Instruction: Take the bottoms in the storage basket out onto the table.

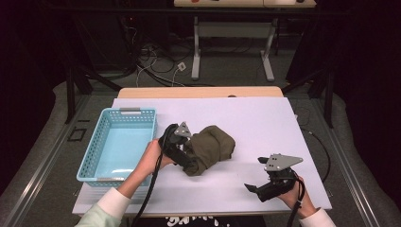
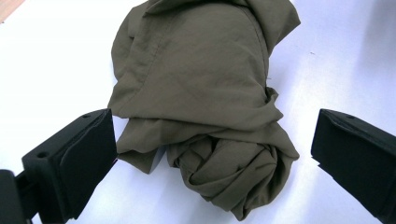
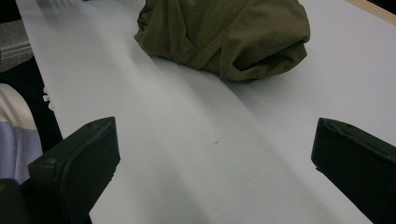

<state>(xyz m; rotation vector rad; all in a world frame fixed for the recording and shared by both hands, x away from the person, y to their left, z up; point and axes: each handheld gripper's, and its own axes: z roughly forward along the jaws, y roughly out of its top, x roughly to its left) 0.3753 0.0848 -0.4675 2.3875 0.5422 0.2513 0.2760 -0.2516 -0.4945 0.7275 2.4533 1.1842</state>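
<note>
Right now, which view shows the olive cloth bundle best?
The left gripper view: the olive cloth bundle lies close between open tongs, folds clear. The high view shows it small beside the blue basket; the right gripper view shows it farther off.

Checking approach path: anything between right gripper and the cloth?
Nothing: only bare white table lies between the right gripper and the cloth, as its own view shows.

Olive-green crumpled garment [image 1: 211,146] on a plain white surface [image 1: 265,123] — pale blue perforated basket [image 1: 119,144] alongside; black jaws on each tool, grey top plates.
</note>
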